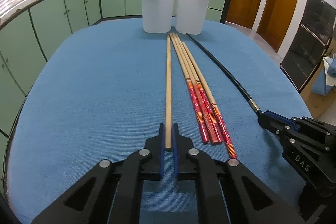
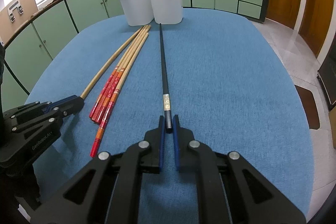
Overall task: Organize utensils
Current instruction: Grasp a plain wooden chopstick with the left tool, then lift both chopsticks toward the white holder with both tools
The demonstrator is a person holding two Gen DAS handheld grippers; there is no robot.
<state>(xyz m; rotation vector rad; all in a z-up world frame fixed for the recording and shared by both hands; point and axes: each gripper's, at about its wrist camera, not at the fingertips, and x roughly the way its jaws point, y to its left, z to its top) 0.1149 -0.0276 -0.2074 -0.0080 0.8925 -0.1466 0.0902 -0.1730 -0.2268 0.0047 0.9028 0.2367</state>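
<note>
Pickup step: left gripper (image 1: 168, 133) is clamping the plain chopstick (image 1: 168, 85), right gripper (image 2: 168, 124) the black chopstick (image 2: 163, 64); next, lifting both toward the white holder (image 1: 175, 7).

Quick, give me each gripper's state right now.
Left gripper: closed on the plain wooden chopstick.
Right gripper: closed on the black chopstick.

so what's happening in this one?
Chopstick sorting on a blue tablecloth. The left gripper is shut on a plain wooden chopstick, the right gripper on a black chopstick, both lying flat. Four red-handled chopsticks lie between them. The white holder already has a few utensils in it.
</note>
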